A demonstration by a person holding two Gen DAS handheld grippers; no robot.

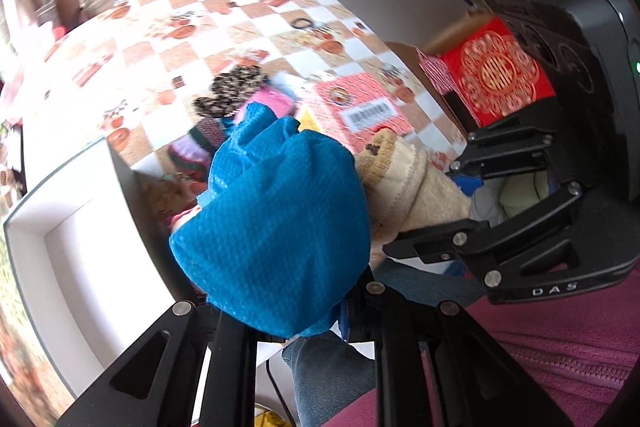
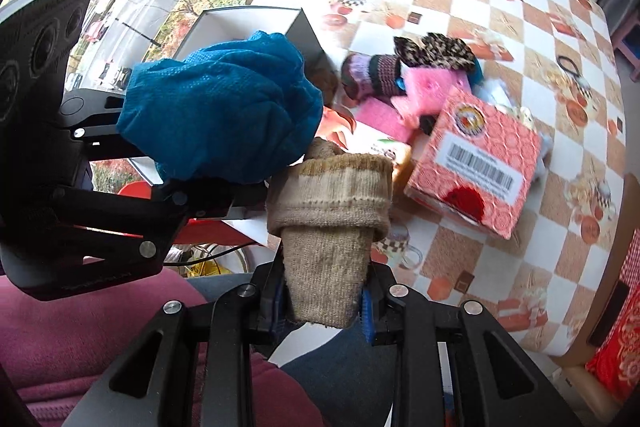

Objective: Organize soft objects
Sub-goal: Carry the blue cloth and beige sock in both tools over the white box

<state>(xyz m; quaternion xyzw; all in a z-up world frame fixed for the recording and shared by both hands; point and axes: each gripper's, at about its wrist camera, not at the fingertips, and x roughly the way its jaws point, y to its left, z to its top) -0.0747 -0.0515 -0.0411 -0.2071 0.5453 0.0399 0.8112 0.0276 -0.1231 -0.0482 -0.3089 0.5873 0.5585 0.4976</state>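
Between right hand-held gripper pads, beige sock, cuff outward.

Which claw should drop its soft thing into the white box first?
Probably the left. The left claw holds the blue cloth, and the white box lies open right beside it. The right claw, gripping the beige sock, sits on the far side, with the left claw between it and the box.

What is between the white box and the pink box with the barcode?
The small pile of soft things: a purple knit piece, leopard cloth, pink sponges. The right wrist view shows it.
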